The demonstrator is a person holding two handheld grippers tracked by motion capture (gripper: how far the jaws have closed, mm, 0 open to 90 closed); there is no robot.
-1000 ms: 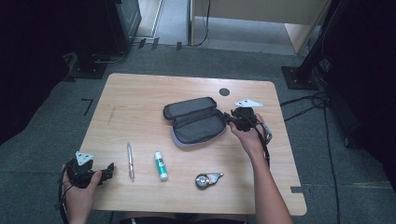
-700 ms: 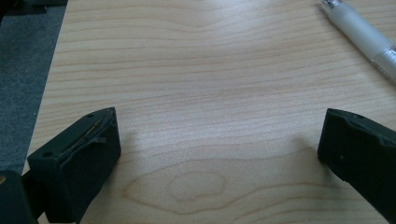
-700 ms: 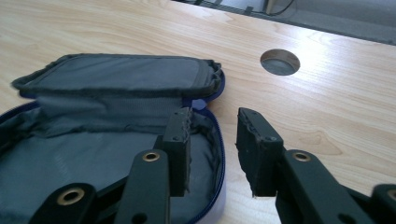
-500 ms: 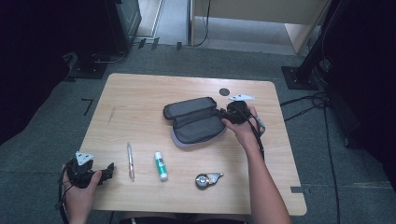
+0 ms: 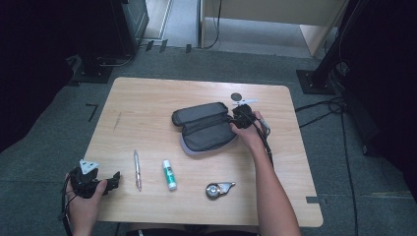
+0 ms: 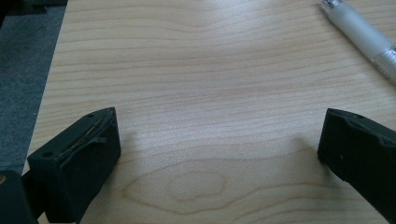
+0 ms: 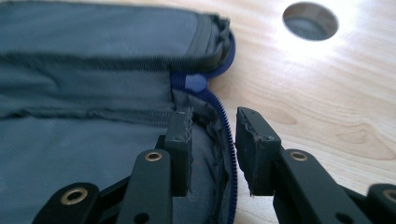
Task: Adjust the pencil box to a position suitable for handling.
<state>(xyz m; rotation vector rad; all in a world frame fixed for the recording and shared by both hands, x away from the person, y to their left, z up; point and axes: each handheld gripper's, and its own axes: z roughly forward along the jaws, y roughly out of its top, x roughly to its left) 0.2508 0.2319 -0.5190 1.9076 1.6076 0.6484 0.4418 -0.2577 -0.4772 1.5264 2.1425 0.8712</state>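
A dark grey pencil case (image 5: 204,127) lies unzipped in the middle of the wooden table (image 5: 147,105). My right gripper (image 5: 235,122) sits at its right end. In the right gripper view the right gripper (image 7: 214,116) straddles the case's blue zipper edge (image 7: 224,126), one jaw inside the case (image 7: 93,93) and one outside. A narrow gap shows between the pads, which do not press on the edge. My left gripper (image 5: 116,178) rests at the table's front left, jaws wide apart over bare wood (image 6: 217,135).
A pen (image 5: 137,169) (image 6: 359,35) lies right of the left gripper, then a white glue stick (image 5: 169,174) and a small metal object (image 5: 219,188) nearer the front. A round cable hole (image 5: 236,96) (image 7: 310,21) sits behind the case.
The right hand has slid left and down, bringing its gripper onto the right end of the pencil case. The left hand has stayed put.
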